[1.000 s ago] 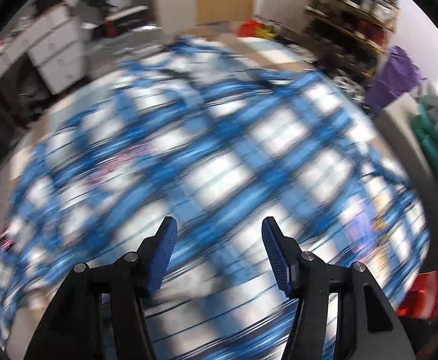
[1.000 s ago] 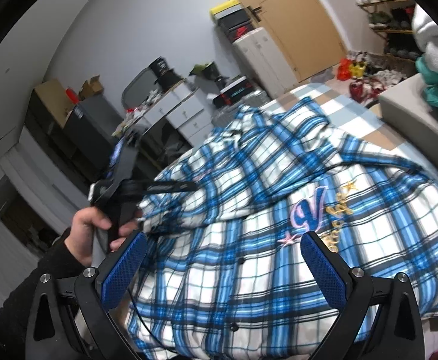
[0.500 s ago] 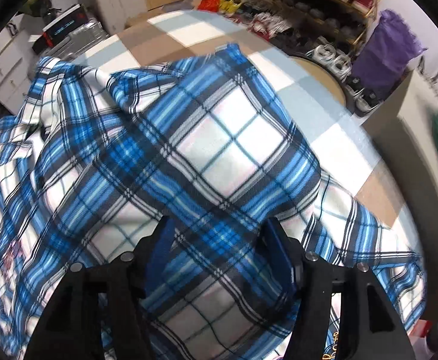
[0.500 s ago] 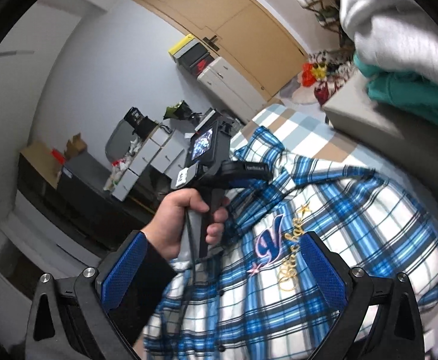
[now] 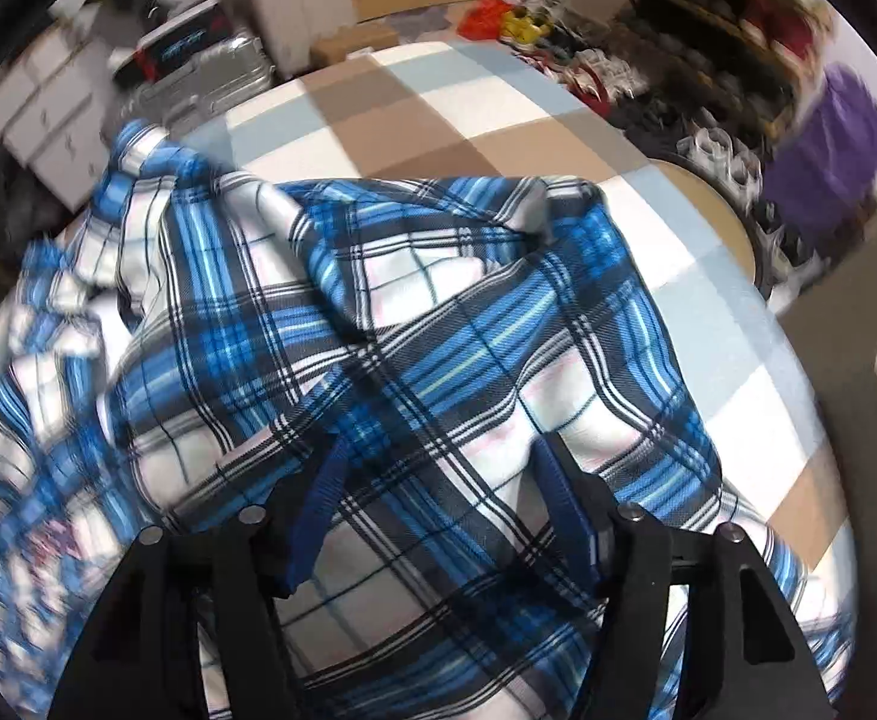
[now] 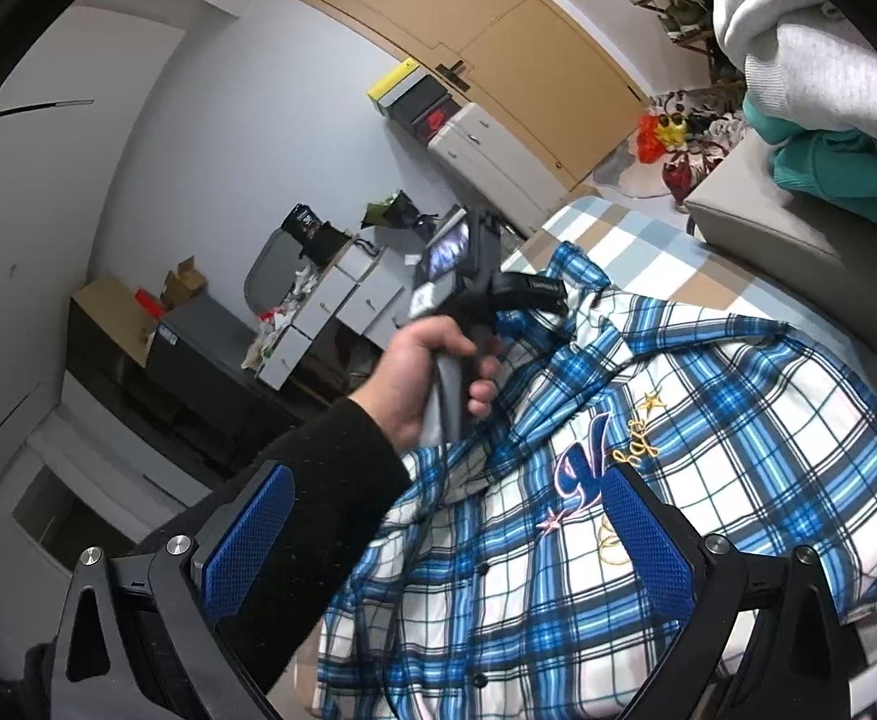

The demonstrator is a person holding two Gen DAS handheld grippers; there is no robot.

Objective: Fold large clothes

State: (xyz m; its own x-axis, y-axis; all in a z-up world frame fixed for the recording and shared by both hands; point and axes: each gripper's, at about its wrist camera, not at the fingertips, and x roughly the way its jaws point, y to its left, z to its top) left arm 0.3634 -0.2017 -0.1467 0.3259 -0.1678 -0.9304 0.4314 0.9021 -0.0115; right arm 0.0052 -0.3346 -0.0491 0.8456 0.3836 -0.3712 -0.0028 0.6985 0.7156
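Blue, white and black plaid covers the shirt (image 5: 414,324), a large button-up that lies spread over a bed with a checked cover (image 5: 498,102) of tan, pale blue and white squares. Its front faces up in the right wrist view: a row of dark buttons runs down the placket, and an embroidered "V" with gold script and small stars sits on the chest (image 6: 594,468). The far edge is rumpled, and a sleeve or side panel is folded across the body toward the near side.

That folded part drapes over and between the blue pads of the left gripper (image 5: 444,510). Its jaws have just been opening, and they stand roughly half apart with cloth lying loosely between them rather than pinched. A left hand (image 6: 432,372) in a black sleeve holds that gripper's handle above the shirt's collar side.

The right gripper (image 6: 444,534) hovers over the near hem with its jaws wide apart and nothing between them.
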